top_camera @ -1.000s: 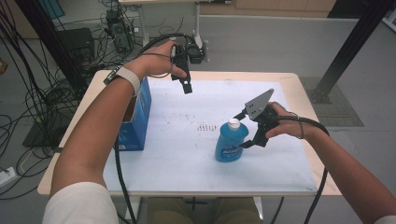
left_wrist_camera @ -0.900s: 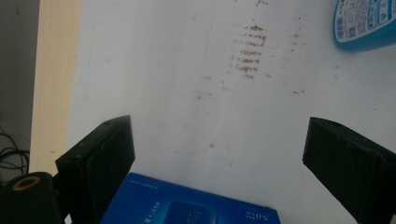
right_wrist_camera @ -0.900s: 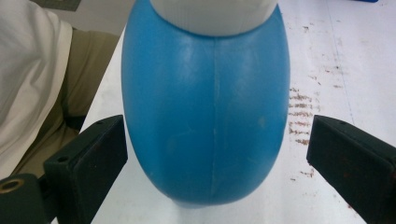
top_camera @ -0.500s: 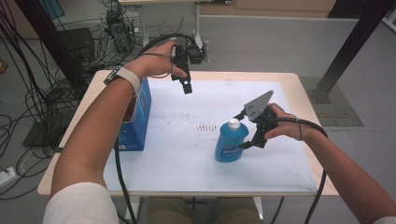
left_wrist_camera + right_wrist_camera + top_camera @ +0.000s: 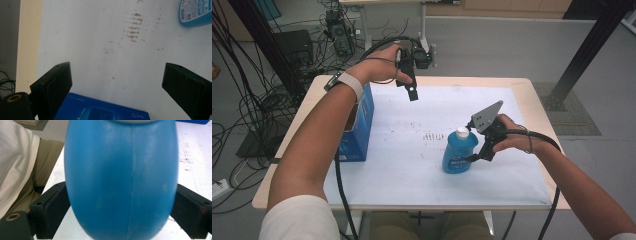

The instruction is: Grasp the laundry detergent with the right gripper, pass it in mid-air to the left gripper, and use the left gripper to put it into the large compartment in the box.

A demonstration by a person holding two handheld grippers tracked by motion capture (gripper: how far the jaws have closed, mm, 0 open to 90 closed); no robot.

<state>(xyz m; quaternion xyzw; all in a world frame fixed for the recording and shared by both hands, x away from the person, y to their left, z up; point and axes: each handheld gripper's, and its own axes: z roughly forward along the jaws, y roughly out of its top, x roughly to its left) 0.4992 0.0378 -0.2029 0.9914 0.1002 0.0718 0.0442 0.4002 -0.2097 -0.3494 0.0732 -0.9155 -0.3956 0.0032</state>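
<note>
A blue bottle [image 5: 459,152] with a white cap stands upright on the white sheet [image 5: 402,165], right of centre. My right gripper [image 5: 476,154] reaches it from the right; its jaws have just been closing and both pads now rest on the bottle's sides [image 5: 120,182]. My left gripper [image 5: 412,94] hangs open in the air over the table's far left, pointing down, with nothing between its jaws [image 5: 116,75]. Below it lies the top of a blue box [image 5: 100,110], and the bottle's base [image 5: 195,11] shows in the upper right corner of the left gripper view.
The blue box [image 5: 357,130] stands at the table's left edge under the left forearm. Faint brown marks [image 5: 430,135] dot the sheet near the bottle. Cables and equipment [image 5: 337,35] crowd the floor beyond the far left; a black post [image 5: 582,55] rises at the right.
The right gripper's jaws have drawn in slightly against the bottle. Both hands and the bottle stay where they were.
</note>
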